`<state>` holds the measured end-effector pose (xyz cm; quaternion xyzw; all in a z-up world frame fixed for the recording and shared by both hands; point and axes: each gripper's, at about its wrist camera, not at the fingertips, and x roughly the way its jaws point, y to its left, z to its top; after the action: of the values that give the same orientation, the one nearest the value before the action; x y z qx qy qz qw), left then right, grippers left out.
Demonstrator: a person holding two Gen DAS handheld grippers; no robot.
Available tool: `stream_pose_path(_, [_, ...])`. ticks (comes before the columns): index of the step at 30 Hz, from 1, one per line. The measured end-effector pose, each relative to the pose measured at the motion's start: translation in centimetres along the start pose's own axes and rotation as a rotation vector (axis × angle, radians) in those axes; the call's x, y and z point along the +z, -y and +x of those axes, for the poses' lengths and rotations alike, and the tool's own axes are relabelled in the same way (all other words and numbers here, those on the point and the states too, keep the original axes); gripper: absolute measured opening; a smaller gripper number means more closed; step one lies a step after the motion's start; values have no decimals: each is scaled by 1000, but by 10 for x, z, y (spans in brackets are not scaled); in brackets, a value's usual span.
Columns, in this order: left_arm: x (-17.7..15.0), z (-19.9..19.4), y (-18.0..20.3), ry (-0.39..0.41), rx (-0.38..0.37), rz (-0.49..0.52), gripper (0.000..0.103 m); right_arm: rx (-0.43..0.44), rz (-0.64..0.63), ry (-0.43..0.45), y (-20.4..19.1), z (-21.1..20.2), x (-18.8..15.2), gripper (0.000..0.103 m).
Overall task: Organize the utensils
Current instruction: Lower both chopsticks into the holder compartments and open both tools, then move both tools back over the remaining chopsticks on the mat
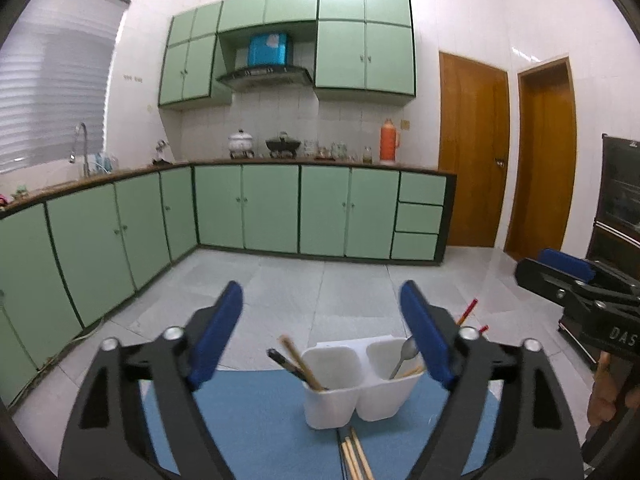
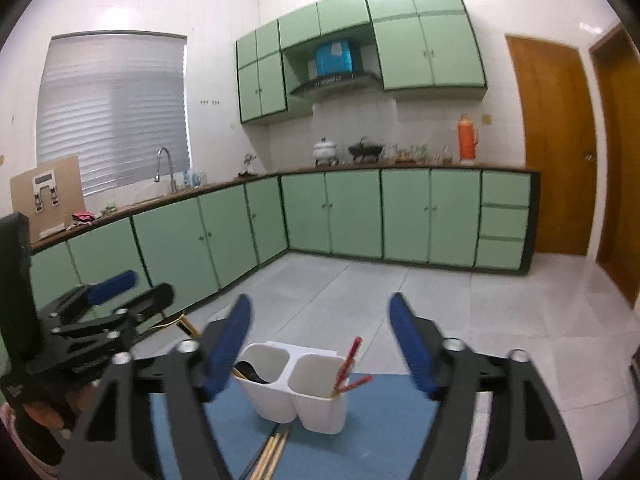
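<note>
A white two-compartment utensil holder [image 1: 360,384] [image 2: 296,392] stands on a blue mat [image 1: 260,420] [image 2: 380,420]. Its left compartment holds wooden and dark chopsticks [image 1: 300,364]. In the right one are a metal spoon [image 1: 404,356] and red chopsticks [image 2: 348,364]. Several loose wooden chopsticks [image 1: 354,456] [image 2: 272,452] lie on the mat in front of the holder. My left gripper [image 1: 320,300] is open, above and in front of the holder, with nothing between its blue pads. My right gripper [image 2: 320,308] is open too and empty, to the right of the left one.
Beyond the mat's far edge is grey tiled floor. Green base cabinets [image 1: 272,208] run along the left and back walls, with a sink tap [image 2: 166,164] and pots on the counter. Two wooden doors [image 1: 472,152] are on the right, and a dark cabinet [image 1: 620,200] stands at the far right.
</note>
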<state>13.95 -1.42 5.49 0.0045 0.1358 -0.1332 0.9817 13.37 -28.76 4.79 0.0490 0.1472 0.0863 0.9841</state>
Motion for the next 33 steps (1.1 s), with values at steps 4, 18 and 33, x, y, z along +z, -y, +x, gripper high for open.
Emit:
stream_pose_path(4, [-17,-30,-1,3,20,-2,87,-22,-20,18,-9,-28,-18,83])
stream_pose_path(18, [-132,-64,-15,-276,65,23,89,-25,21,-198,-31,-50,-122,84])
stream_pose_path(33, [-215,-72,-21,-480,50,-3,81,-15,47,-426,-58,-43,-225,63])
